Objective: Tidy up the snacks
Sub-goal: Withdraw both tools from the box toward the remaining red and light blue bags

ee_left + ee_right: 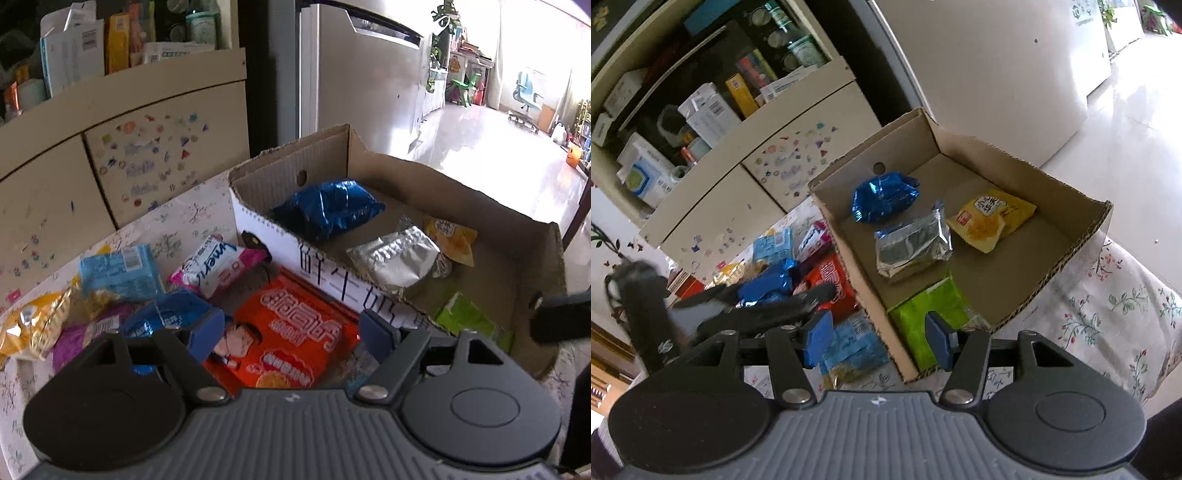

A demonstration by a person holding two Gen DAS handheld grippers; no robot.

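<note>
A cardboard box (539, 266) (1082, 229) on the floral-cloth table holds a blue foil pack (332, 206) (882, 199), a silver pack (399, 258) (912, 247), a yellow pack (454, 240) (993, 218) and a green pack (465, 317) (931, 314). Left of the box lies a pile of snacks: an orange pack (291, 343) (831, 280), a white-pink pack (214, 266), a light blue pack (118, 266) and a blue pack (170, 310) (768, 284). My left gripper (291, 336) is open and empty above the orange pack. My right gripper (879, 339) is open and empty over the box's near wall.
A cream cabinet (110, 147) (738, 177) with stickers stands behind the table, with boxes and bottles on its shelf. A white fridge (362, 85) stands behind the box. A light blue pack (853, 350) lies by the box's near corner. The left gripper's body (757, 314) shows in the right wrist view.
</note>
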